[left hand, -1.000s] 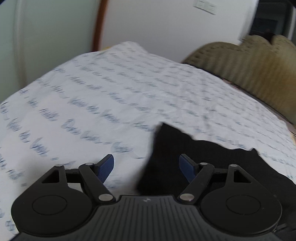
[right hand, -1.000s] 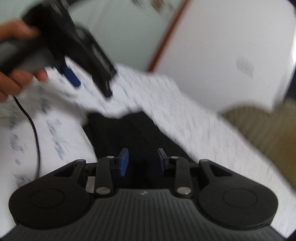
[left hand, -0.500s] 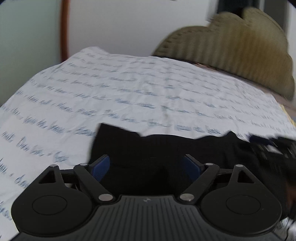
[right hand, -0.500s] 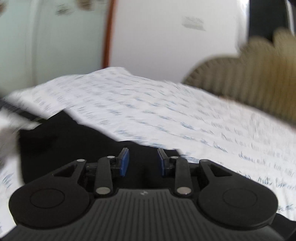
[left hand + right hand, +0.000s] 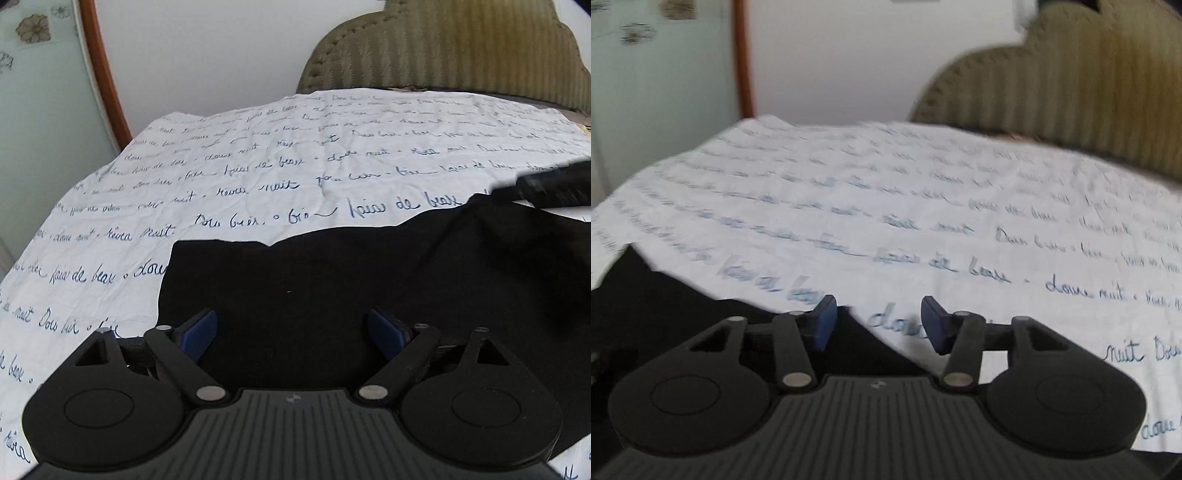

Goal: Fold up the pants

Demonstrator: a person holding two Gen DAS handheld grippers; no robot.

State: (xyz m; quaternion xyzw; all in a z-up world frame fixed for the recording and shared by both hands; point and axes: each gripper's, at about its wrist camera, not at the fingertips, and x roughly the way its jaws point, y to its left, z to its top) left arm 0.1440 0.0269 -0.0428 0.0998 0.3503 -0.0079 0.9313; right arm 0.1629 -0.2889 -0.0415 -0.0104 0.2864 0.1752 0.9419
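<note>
The black pants (image 5: 332, 280) lie flat on a white bed sheet (image 5: 258, 177) printed with blue handwriting. My left gripper (image 5: 293, 330) is open just above the pants, near their left end, with nothing between its blue pads. My right gripper (image 5: 877, 323) is open and empty over the pants' far right edge, where black cloth (image 5: 665, 306) meets the sheet (image 5: 923, 206). The right gripper's black body shows blurred at the right edge of the left wrist view (image 5: 554, 184).
An olive ribbed headboard (image 5: 461, 48) stands behind the bed, against a white wall. A brown door frame (image 5: 107, 74) and a pale flowered glass panel (image 5: 40, 110) are at the left. The sheet's left edge drops off near the glass panel.
Both grippers have swung round to face the headboard and come low over the pants. The right gripper's jaws have opened wider. The left gripper stays open.
</note>
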